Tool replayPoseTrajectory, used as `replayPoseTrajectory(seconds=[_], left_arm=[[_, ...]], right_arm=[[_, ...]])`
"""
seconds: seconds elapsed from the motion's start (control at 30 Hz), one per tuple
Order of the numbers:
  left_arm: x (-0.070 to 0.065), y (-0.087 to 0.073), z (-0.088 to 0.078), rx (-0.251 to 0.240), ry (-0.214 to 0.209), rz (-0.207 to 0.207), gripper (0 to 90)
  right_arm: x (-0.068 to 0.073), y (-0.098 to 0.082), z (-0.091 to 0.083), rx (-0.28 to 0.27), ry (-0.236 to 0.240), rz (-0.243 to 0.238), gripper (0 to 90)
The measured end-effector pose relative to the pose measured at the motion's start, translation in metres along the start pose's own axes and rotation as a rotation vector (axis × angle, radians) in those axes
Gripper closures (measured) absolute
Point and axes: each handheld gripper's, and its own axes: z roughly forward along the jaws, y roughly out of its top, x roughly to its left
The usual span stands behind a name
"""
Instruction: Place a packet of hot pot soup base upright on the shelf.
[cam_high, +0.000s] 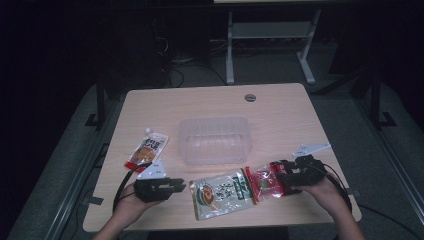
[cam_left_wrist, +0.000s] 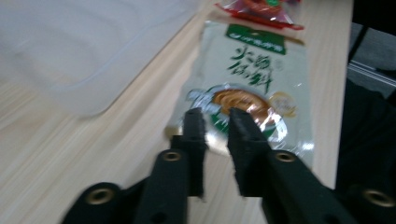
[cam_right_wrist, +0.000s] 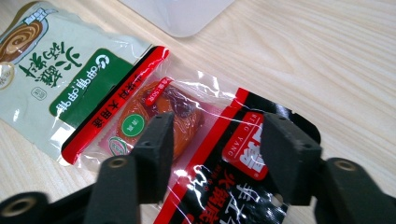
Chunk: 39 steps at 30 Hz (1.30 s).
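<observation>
We judge the right tool (cam_right_wrist: 212, 133), released above the red-and-black clear-windowed sachet (cam_right_wrist: 187, 140) on the wooden surface (cam_high: 280, 107), may pinch only slippery film, while the left tool (cam_left_wrist: 215, 123), narrowed but grasping nothing, could nudge the overlapping green-and-white pouch (cam_left_wrist: 254, 84).

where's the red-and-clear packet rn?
High view: red-and-clear packet lies near the table's front right edge, overlapping the green-and-white sauce pouch, under the right tool.
</observation>
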Motion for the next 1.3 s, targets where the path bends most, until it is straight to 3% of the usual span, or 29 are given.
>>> replayPoseTrajectory(seconds=[0.03,0.13,0.4,0.47,0.63,0.8,1.0,1.2,1.3], left_arm=[[-0.002,0.004,0.005,0.007,-0.011,0.011,78.1],[-0.007,0.02,0.02,0.027,-0.044,0.04,89.5],[-0.02,0.052,0.054,0.028,-0.109,0.105,89.6],[-0.025,0.06,0.064,0.025,-0.132,0.121,89.6],[-0.036,0.08,0.092,0.027,-0.165,0.173,89.5],[-0.039,0.093,0.112,0.025,-0.183,0.194,89.5],[-0.039,0.111,0.14,0.024,-0.208,0.21,89.5],[-0.038,0.114,0.164,0.04,-0.21,0.205,89.5],[-0.038,0.114,0.168,0.05,-0.211,0.211,89.5]], right_arm=[[0.0,0.0,0.0,0.0,0.0,0.0,39.1],[-0.004,-0.006,-0.003,-0.035,-0.026,0.025,32.7],[-0.005,-0.015,-0.008,-0.045,-0.042,0.043,29.2],[-0.005,-0.022,-0.013,-0.054,-0.041,0.067,28.8],[-0.004,-0.03,-0.015,-0.051,-0.057,0.059,27.1],[-0.008,-0.035,-0.019,-0.073,-0.07,0.055,26.7],[-0.01,-0.046,-0.025,-0.071,-0.082,0.084,26.5],[-0.014,-0.052,-0.028,-0.082,-0.082,0.102,25.6],[-0.014,-0.053,-0.028,-0.079,-0.086,0.108,25.5]])
